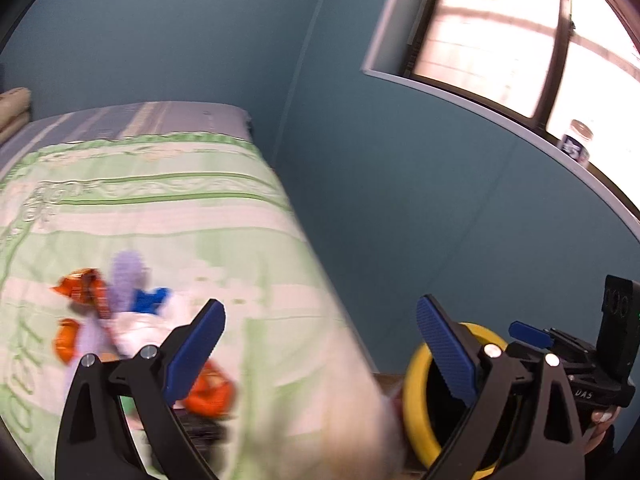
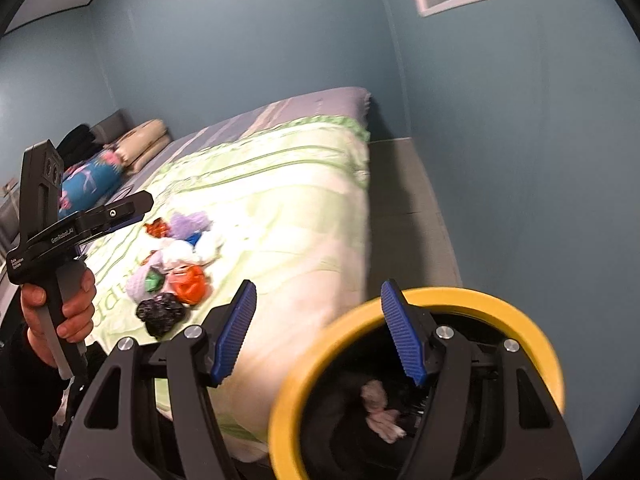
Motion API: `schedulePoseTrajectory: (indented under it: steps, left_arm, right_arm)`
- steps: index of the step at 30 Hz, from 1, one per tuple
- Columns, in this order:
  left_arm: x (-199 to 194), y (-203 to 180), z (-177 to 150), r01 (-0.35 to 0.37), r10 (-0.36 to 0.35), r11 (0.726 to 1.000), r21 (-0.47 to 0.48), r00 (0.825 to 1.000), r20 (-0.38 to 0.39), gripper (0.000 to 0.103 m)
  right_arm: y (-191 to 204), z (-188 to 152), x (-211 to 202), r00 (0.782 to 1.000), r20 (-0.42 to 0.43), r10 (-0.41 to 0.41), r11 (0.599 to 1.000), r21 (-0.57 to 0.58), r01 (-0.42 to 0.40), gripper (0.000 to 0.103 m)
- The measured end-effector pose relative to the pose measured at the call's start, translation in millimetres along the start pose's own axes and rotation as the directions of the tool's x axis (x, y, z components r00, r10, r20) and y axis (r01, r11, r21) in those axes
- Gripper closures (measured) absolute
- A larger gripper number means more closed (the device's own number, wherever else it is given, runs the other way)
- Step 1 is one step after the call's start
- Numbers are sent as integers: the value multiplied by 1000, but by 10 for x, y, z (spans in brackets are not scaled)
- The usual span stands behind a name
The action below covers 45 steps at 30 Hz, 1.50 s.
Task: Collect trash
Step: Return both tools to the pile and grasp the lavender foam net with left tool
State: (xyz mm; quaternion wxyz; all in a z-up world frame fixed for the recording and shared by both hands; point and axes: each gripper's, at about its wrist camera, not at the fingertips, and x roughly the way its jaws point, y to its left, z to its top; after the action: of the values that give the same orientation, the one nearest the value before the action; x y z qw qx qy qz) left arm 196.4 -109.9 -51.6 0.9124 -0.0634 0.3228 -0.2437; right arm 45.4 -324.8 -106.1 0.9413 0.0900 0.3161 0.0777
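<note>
A pile of trash (image 2: 176, 256) lies on the green and white blanket (image 2: 280, 200): orange wrappers, purple, white and blue scraps, a black crumpled bag (image 2: 160, 312). In the left wrist view the pile (image 1: 120, 312) is blurred, to the left of my left gripper (image 1: 320, 348), which is open and empty. A yellow-rimmed black bin (image 2: 460, 296) stands off the bed's near corner with crumpled paper (image 2: 380, 408) inside. My right gripper (image 2: 320, 336) is open above the bin's rim and the bed's edge, holding nothing. The bin (image 1: 412, 392) also shows behind the left gripper's right finger.
A hand (image 2: 60, 312) holds the left gripper (image 2: 138, 210) over the bed's left side. Pillows (image 2: 144, 140) and a blue patterned cushion (image 2: 88, 184) lie at the head. A grey floor strip (image 2: 412, 208) runs between bed and teal wall. A jar (image 1: 576, 146) stands on the window sill.
</note>
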Motion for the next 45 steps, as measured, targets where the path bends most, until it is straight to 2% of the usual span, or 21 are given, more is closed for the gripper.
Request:
schedulePoseTrajectory:
  steps: [6,11,19,24,30,40,45]
  left_arm:
    - [-220,543,-97,-93,94,994,-51,996,4,10]
    - [-385,970,-258,-178,178,980,-87,984,-3,10]
    - [-486,1514,-555,-267,262,953,-142,964,-50,10]
    - [-472,1775,-746,-297,286,941,-162,954,-86,10]
    - [-383,1964,-905,-326,309,933,-152,943,-123,10]
    - [-126,2226,-967,-311,281,931,-191,945,-166,11]
    - [-62,2322,-973,-288,252,931,-225,951,-178,22]
  right_arm:
    - [424,91,294,996,-36,85,995,-52,-87,42]
    - [811,86,509,985,-82,153,982,-96,-161,42]
    - [1531,-166,878,947,-199,253,943,-167,-287,42]
    - [1842,-351,1059,928,-265,263,928,-195,-318,42]
    - [2111,-514,1272,926,-311,216,919,-256,-300,42]
    - [2362,-593,1580,932,-330,153,912,-316,-262,46]
    - [2407,-599,1709,931,-338,135,908,-335,-253,50]
